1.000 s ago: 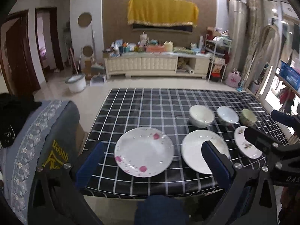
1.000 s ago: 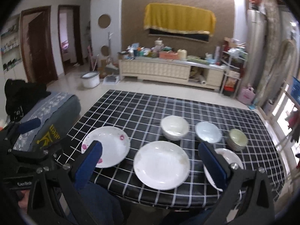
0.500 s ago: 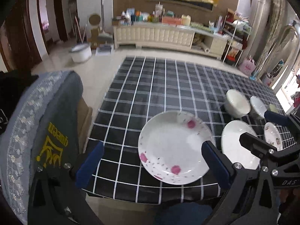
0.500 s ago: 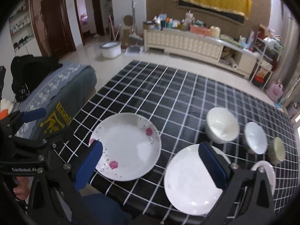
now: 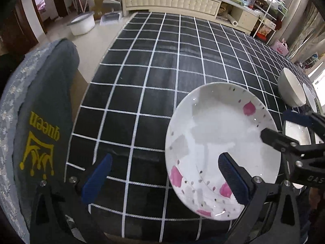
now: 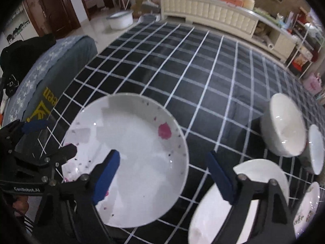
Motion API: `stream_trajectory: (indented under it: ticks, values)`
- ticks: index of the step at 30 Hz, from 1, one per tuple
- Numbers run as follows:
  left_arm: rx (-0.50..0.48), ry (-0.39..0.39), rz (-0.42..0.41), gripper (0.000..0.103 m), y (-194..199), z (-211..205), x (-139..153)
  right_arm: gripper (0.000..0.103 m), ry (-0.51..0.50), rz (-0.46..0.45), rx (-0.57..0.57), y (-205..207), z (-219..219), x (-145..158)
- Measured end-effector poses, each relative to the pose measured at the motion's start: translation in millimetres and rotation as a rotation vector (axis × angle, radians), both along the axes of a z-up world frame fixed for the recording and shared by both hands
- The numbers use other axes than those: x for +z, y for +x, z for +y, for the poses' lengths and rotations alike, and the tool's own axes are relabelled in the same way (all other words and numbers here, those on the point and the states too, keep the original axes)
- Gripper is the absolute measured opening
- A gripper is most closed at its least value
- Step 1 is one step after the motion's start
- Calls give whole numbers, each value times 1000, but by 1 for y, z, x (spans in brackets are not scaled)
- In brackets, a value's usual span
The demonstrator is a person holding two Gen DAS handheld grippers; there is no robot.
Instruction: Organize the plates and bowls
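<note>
Nothing is stacked yet, as far as I can judge: every plate and bowl lies on its own on the desk (image 6: 203, 77), so the whole sorting job is still ahead of me. My left hand-held gripper (image 5: 164, 181) hangs low over the near edge with its blue fingers spread wide and nothing between them; its right finger (image 5: 233, 181) sits over the rim of the flowered plate (image 5: 219, 142), while the left one is over bare cloth. My right hand-held gripper (image 6: 164, 174) is spread too and grips nothing, its left finger over the flowered plate and its right finger over the edge of the plain white plate (image 6: 221, 209) just beside it. Whether any finger touches china I cannot tell. To the right, a deep white bowl (image 6: 284, 128) stands close to a second, paler bowl (image 6: 316, 148), and a small patterned plate (image 6: 306, 207) lies near the desk's right corner, cut off by the lens. I reckon the flowered plate is the first piece to lift, probably onto the plain one, with the bowls to nest afterwards. The desk wears a black cloth with a white grid. To its left is a grey cushioned seat (image 5: 40, 122) with yellow lettering; beyond, a pale tiled floor, a white basin (image 6: 119, 20), a long cream sideboard (image 6: 219, 16) crowded with clutter, and dark wooden doors (image 6: 54, 6).
</note>
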State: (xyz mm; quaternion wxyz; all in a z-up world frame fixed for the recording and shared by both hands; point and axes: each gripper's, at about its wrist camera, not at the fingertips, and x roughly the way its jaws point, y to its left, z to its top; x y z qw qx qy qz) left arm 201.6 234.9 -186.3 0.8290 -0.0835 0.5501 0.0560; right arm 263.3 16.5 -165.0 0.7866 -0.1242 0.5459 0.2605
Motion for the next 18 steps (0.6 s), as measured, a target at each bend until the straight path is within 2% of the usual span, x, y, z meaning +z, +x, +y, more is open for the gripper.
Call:
stream_trajectory:
  ticks: [2,4,8,11,14,16,18]
  values:
    - [-2,8,11,103,4,1,-5,75,-2,21,3,1,-1,-5]
    - [-4,15,29,98,5,1,-9,70,-7,42,2,1,-3,-9]
    - [-16,-13,73,78,10,0,-21,59,-18,68,-6,0,-10,-13]
    - [-23,5,107,70,13,-4,-30,52,-21,84,-14,6,-16,-20]
    - [-32,-22,95,61,15,-5,-30,45,-30,104,-22,6,-20,-24]
    - [-40,-24,92,53,16,-7,-30,41,-41,108,-24,5,-23,-26]
    - [-55,-46,95,32,17,-13,-27,35,-25,114,-41,6,-31,-24]
